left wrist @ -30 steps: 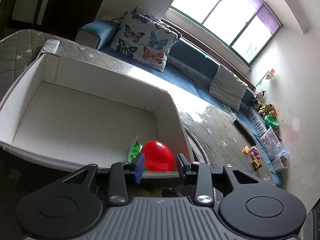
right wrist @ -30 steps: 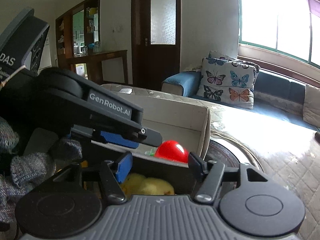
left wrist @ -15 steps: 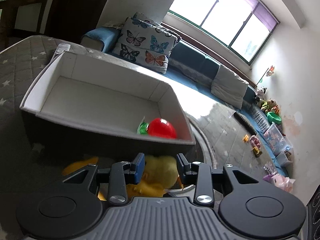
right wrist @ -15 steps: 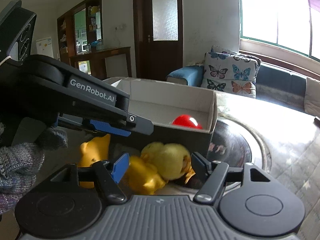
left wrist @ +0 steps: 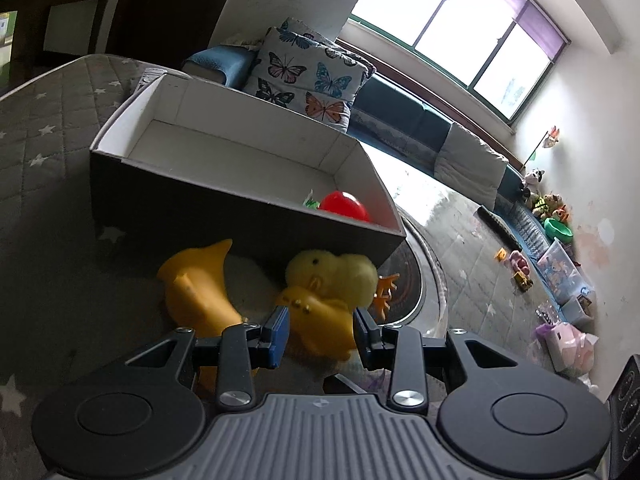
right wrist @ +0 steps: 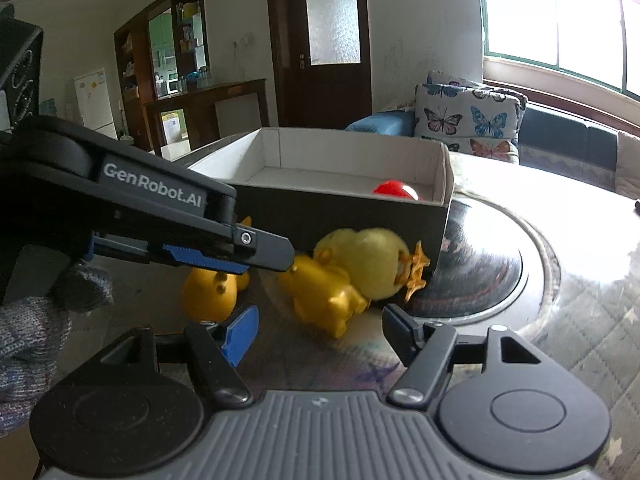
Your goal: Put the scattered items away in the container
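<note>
Star-quilted table (left wrist: 48, 128); the box (left wrist: 240, 216) walls off the far side. Left gripper (left wrist: 320, 326) spread around the yellow toy (left wrist: 320, 320) lying lengthwise near-to-far; right gripper (right wrist: 320, 328) spread, nothing between.

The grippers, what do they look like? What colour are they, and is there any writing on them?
Each gripper is black with a ribbed grey base and two round black discs. The left gripper and the right gripper both have one blue ridged pad and one black pad, with silver screws on the linkages. White "GenRobot.AI" lettering runs along the left one's side. The person wears a grey knitted glove.
</note>
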`<action>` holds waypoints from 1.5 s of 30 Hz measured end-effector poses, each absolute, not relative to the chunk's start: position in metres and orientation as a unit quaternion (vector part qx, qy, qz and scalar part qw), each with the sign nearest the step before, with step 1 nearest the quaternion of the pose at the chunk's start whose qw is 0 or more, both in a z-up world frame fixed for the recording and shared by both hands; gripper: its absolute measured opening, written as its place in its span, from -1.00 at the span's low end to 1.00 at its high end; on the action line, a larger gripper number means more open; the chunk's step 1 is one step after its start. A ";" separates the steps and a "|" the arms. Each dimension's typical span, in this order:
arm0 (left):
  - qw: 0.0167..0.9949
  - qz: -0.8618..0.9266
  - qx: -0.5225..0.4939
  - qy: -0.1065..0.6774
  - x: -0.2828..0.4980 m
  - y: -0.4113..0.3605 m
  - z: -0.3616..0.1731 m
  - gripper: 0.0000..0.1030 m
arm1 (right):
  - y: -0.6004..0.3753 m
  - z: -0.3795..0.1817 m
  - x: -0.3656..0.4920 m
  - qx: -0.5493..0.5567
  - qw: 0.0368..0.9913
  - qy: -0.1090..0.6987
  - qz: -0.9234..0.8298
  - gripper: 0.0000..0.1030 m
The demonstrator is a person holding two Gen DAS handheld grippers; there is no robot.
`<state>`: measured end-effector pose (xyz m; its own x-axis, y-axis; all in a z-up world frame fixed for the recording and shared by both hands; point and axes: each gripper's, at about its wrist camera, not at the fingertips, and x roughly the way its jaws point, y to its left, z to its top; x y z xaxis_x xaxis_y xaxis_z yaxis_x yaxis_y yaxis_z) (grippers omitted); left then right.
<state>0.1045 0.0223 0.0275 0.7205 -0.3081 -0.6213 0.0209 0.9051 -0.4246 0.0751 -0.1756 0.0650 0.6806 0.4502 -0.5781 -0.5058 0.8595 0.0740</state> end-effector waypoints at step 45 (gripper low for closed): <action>0.899 -0.034 -0.190 0.394 0.153 0.016 0.012 -0.28 | -0.165 0.040 0.115 -0.037 0.903 0.335 0.265 0.06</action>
